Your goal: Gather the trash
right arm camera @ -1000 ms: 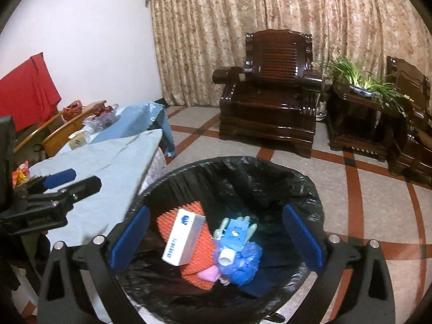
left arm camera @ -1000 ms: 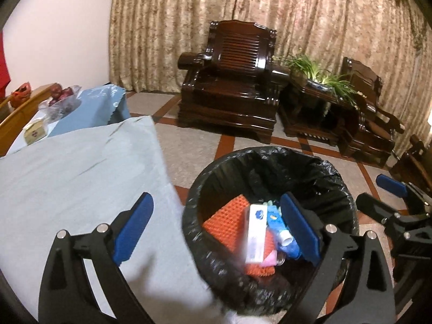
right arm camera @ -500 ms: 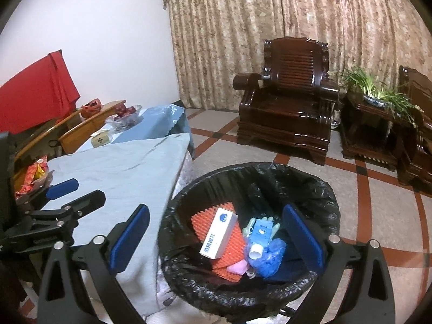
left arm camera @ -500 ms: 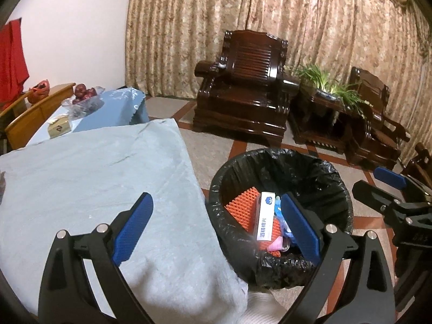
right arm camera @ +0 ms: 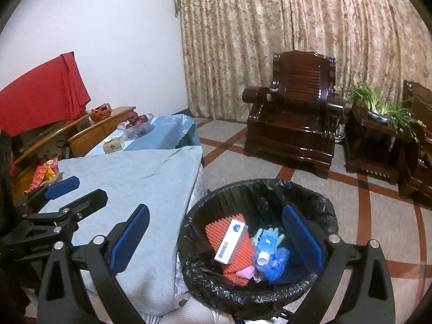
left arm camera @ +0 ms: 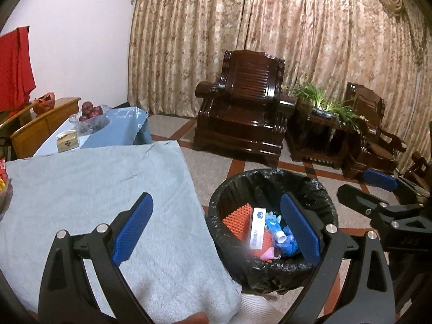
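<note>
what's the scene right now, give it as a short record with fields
bin: trash bin with black liner, on the floor beside the table
bin contents: white box on an orange spiky mat, blue toy, blue mesh puff, small pink piece
table: grey cloth, nothing on the near part
left tool: open, empty
right tool: open, empty, bin under its right side
background: dark wooden armchair, potted plant

Left gripper [left arm camera: 216, 232] and right gripper [right arm camera: 214, 239]: black triangular frames, silver screws, blue ribbed fingertip pads [left arm camera: 132, 229].
</note>
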A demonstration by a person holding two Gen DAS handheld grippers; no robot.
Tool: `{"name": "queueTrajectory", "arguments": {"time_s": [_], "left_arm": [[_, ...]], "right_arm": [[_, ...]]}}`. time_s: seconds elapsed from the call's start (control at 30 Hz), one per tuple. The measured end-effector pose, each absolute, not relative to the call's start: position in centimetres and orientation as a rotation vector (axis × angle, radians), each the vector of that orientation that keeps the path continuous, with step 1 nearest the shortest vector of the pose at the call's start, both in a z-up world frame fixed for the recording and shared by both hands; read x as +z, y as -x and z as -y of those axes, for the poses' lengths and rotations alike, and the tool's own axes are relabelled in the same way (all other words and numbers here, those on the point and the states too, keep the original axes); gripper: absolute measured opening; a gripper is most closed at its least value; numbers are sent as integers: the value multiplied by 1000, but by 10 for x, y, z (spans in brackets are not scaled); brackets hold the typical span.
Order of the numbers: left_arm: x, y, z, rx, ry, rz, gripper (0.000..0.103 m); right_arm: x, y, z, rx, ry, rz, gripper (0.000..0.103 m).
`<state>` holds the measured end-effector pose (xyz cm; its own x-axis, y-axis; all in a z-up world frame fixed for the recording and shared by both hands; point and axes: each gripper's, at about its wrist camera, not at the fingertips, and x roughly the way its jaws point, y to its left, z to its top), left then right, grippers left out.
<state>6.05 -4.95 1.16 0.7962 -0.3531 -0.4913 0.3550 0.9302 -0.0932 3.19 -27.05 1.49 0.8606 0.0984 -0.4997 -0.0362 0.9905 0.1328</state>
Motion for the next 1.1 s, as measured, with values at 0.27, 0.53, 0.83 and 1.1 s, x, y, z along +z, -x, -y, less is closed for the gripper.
{"name": "queueTrajectory", "arguments": {"time_s": [0.27,0.53,0.83,1.1], "left_arm": [[32,-43,47,-390,3,-474,93],[40,-36,44,-385,8,-452,93],[42,-37,39,-380,11,-452,93],[44,-42,33,-374,7,-456,93]], "right_arm": [[32,-24,267,86,-114,-492,97],[38,-22,263,94,-103,-476,97],[39,-21,262,95,-100,-475,97],[41,-24,257,100,-95,-481,97]]}}
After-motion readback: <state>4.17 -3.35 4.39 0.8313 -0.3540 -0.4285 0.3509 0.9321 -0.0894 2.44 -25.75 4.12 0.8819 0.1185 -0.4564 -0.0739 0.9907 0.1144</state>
